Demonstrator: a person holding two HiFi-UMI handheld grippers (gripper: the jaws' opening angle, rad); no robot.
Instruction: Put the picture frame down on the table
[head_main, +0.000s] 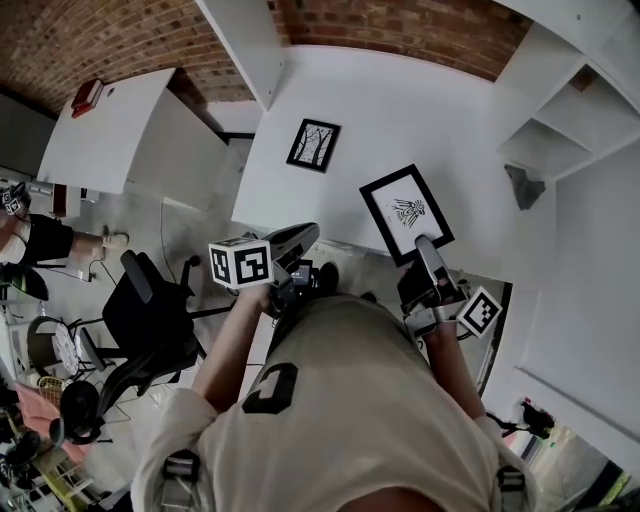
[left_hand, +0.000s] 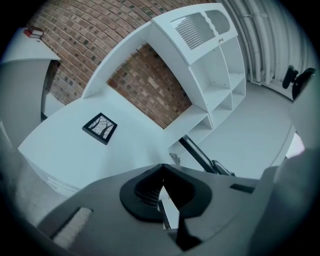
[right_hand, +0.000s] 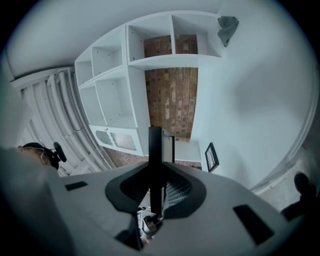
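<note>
Item: black picture frame (head_main: 405, 212), white mat, dark line drawing, face turned up to the head view. Long axis slants away from the right gripper (head_main: 428, 250), over the near edge of the white table (head_main: 400, 110).

Grip: right jaws clamped on the frame's near short edge, which shows edge-on between them.

Left gripper (head_main: 300, 238): jaws together, empty.

Second frame (head_main: 314, 145), tree print: flat on the table, well apart.

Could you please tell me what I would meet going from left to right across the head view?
red object → office chair → small picture frame → large picture frame → grey object
</note>
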